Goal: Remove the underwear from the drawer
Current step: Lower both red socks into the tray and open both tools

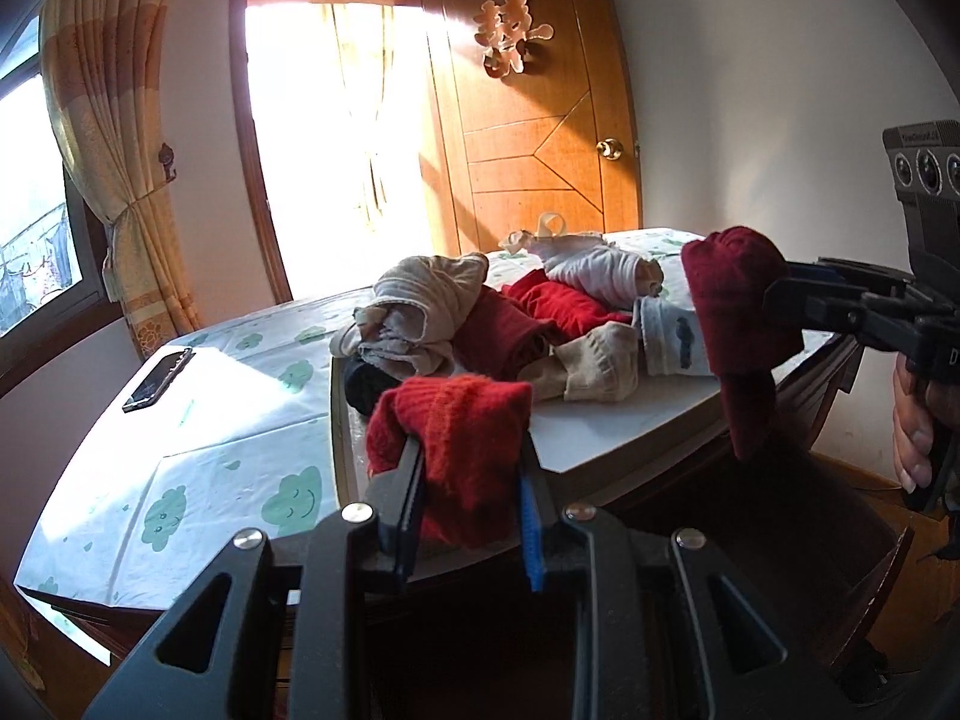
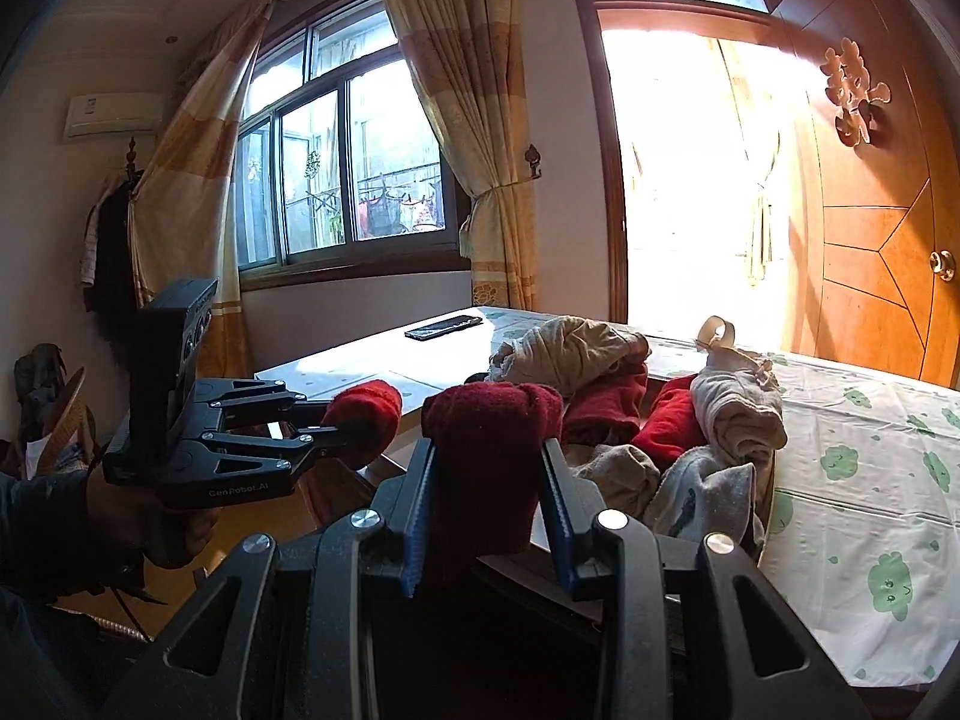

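Observation:
My left gripper (image 1: 471,480) is shut on a bright red knitted garment (image 1: 456,438), held up in front of the table; it also shows in the right wrist view (image 2: 366,420). My right gripper (image 2: 489,492) is shut on a dark red garment (image 2: 489,438), which hangs from its fingers (image 1: 780,294) in the left wrist view (image 1: 738,324). Behind them a pile of underwear (image 1: 528,312) in beige, red, white and grey lies on a white board on the table (image 2: 852,480). The drawer is hidden from view.
A black phone (image 1: 157,379) lies on the cloud-print tablecloth at the far left. A wooden door (image 1: 540,120) stands behind the table. Curtains (image 2: 474,120) and a window (image 2: 342,168) are beyond. The wooden floor (image 1: 864,480) lies below right.

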The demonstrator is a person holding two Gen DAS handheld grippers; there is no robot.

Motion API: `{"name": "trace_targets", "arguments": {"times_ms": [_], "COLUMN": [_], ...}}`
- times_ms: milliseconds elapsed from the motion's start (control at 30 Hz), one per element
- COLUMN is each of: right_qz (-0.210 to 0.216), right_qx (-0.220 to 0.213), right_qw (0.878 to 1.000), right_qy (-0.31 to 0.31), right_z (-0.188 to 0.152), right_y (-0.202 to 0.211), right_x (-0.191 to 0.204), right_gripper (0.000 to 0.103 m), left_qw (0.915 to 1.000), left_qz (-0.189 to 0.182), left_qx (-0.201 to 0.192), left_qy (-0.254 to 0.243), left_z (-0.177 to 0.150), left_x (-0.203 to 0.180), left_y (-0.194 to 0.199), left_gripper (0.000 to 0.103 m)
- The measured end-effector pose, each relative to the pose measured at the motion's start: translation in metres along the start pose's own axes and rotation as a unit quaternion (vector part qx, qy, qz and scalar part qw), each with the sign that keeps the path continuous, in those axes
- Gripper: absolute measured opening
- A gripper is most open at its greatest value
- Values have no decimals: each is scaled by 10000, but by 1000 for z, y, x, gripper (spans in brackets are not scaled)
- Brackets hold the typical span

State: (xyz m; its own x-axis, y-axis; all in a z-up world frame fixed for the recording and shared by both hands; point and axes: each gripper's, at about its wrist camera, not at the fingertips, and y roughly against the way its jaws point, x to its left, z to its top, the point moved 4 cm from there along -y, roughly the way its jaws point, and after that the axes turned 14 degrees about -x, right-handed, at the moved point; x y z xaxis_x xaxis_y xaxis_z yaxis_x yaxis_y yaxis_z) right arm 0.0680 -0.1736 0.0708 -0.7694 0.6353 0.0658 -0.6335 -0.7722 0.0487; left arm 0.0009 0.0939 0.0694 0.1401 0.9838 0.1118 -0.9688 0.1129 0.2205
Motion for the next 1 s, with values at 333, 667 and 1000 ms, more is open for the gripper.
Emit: {"name": "trace_targets", "arguments": {"times_ms": [333,667,1000], "right_qz": [-16,-137,-191], "right_qx": [89,420,973], "right_qw": [9999,9988,9948], "right_qy": [-58,-193,-213], "right_z": [18,18,1], "right_y": [-33,-76,-121], "right_x": [-9,-24,-33], "right_gripper": [36,36,36], "left_qw": [9997,9992,9965], "left_qz": [66,103,37], "left_qx": [26,277,828], "left_qy": [-222,-285,-129], "left_z": [19,21,1], "left_x": [8,17,24], "left_y": [-23,-58,-94], "left_gripper": [25,25,25]}}
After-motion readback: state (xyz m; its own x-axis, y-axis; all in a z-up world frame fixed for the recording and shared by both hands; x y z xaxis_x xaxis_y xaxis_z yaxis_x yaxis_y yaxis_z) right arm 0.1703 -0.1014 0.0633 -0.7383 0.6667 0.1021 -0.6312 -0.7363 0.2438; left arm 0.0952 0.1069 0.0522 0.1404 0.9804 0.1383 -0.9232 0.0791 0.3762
